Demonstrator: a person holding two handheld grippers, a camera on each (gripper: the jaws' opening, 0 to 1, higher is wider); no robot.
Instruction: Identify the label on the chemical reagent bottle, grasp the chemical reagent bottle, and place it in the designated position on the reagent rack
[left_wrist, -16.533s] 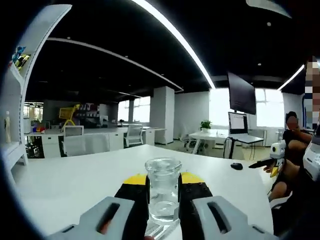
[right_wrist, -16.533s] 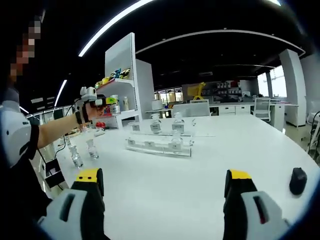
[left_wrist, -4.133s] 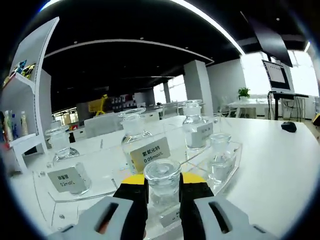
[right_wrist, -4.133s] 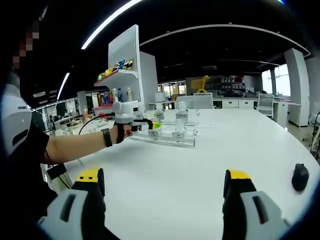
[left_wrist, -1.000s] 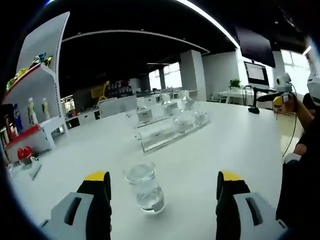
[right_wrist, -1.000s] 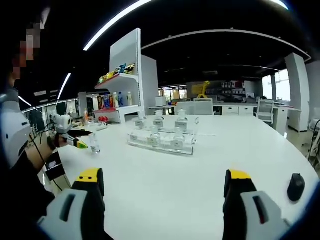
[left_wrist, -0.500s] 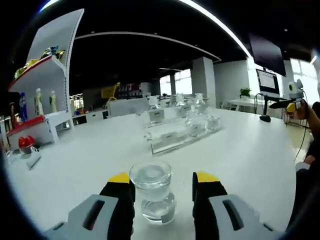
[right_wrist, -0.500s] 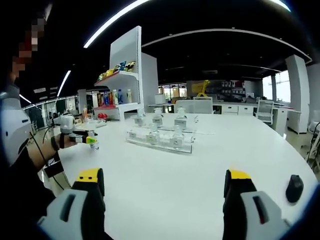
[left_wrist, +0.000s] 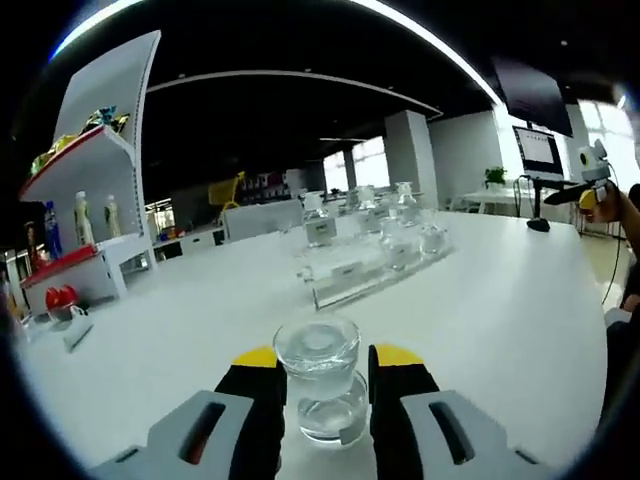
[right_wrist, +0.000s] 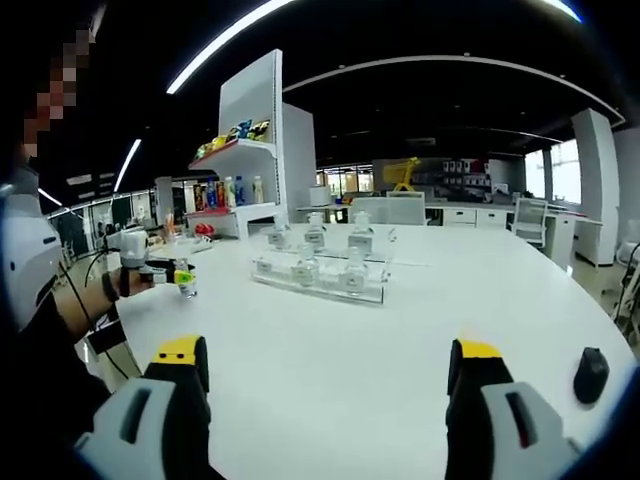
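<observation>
My left tool (left_wrist: 320, 372) is clamped on the bottle (left_wrist: 321, 392); smooth glass could slip or tip. Right tool (right_wrist: 325, 375) gapes idle over the counter (right_wrist: 340, 345).

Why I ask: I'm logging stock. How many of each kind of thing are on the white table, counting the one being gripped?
Clear rack: 1
Reagent bottles on the rack: 5
Reagent bottle between the left gripper's jaws: 1
Computer mouse: 1
Total: 8
</observation>
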